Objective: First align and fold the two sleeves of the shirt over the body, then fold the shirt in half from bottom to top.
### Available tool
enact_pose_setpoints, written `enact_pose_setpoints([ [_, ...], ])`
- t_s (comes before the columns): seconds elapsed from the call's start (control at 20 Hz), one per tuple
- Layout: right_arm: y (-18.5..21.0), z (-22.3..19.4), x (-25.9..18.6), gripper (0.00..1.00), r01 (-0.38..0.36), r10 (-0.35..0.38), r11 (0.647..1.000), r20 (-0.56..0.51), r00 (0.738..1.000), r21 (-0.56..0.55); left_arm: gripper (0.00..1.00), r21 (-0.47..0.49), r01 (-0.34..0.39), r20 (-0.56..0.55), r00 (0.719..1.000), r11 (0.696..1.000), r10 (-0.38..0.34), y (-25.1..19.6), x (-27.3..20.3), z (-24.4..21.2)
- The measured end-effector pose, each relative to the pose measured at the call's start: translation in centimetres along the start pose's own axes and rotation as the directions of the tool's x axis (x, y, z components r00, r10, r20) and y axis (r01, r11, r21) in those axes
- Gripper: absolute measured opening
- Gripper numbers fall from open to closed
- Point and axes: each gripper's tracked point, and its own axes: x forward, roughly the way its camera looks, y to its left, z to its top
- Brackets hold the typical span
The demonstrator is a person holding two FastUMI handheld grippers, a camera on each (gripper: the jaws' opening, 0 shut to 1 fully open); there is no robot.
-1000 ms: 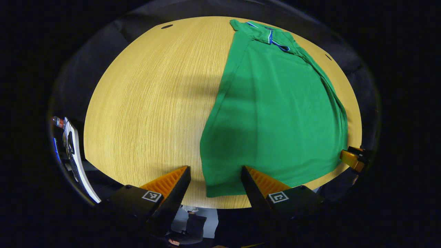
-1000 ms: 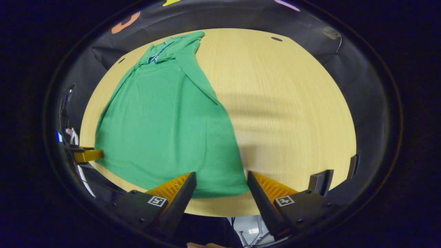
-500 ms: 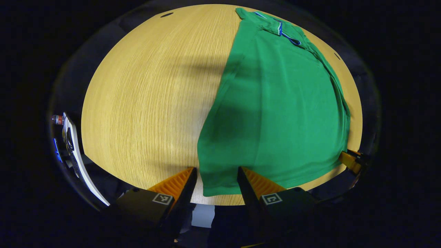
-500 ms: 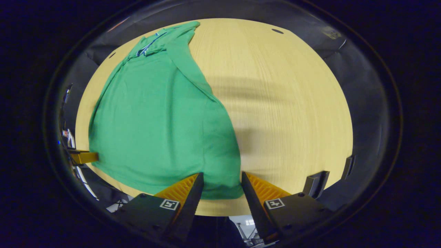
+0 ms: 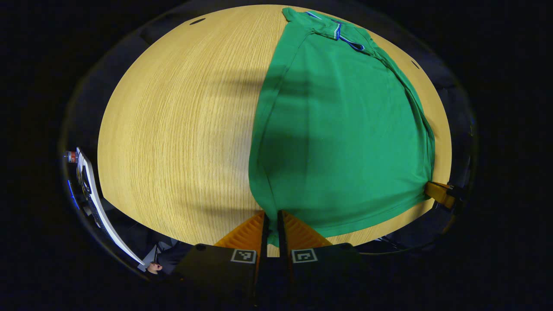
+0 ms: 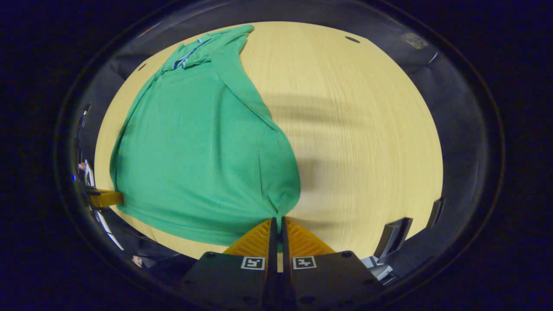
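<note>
Each gripper is built from two wedge-shaped fingers mounted on black block-like carriers. On the left gripper (image 5: 271,222), the inner face of each finger (image 5: 246,233) is moulded with fine horizontal ribs. One square black-and-white fiducial marker (image 5: 243,255) is fixed to the top of each carrier, near the finger root. The same construction is seen on the right gripper (image 6: 276,226): ribbed inner faces, black carriers with matte surfaces, and one square marker (image 6: 304,262) per carrier. Small round screw heads (image 6: 345,254) are set into the carrier tops.
</note>
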Motion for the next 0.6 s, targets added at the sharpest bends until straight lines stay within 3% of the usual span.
enact_pose_setpoints([
  [0.05, 0.0, 0.0, -0.1, 0.08, -0.001, 0.001, 1.0, -0.004, 1.0, 0.0, 0.09, 0.001, 0.0, 0.007, 1.0, 1.0, 0.0, -0.2, -0.5, 0.5],
  [0.15, 0.1, 0.0, -0.2, 0.08, -0.013, 0.013, 0.999, -0.002, 1.0, -0.032, 0.05, -0.001, 0.002, 0.019, 1.0, 1.0, -0.002, -0.6, -1.2, 1.6],
  [0.25, 0.6, -0.1, -0.2, 0.05, -0.053, 0.054, 0.997, 0.002, 0.999, -0.056, 0.04, -0.005, 0.015, 0.027, 1.0, 1.0, -0.015, -1.0, -2.0, 2.9],
  [0.35, 0.6, -0.8, -0.2, 0.08, -0.086, 0.085, 0.996, -0.011, 0.996, -0.037, 0.03, -0.006, 0.011, 0.044, 0.999, 1.0, -0.01, -1.2, -3.1, 4.2],
  [0.4, 0.4, -0.8, -0.3, 0.05, -0.089, 0.089, 0.996, -0.012, 0.996, -0.03, 0.04, -0.002, 0.01, 0.048, 0.999, 1.0, -0.01, -1.5, -3.7, 4.8],
  [0.55, -0.1, -0.7, -0.9, 0.08, -0.083, 0.083, 0.996, -0.002, 0.997, -0.016, 0.04, 0.022, 0.011, 0.063, 0.998, 1.0, -0.012, -2.9, -5.9, 7.2],
  [0.6, 0.0, -0.8, -0.6, 0.02, -0.082, 0.082, 0.997, -0.008, 0.997, -0.015, 0.04, 0.035, 0.009, 0.075, 0.997, 0.999, -0.011, -3.4, -7.0, 8.5],
])
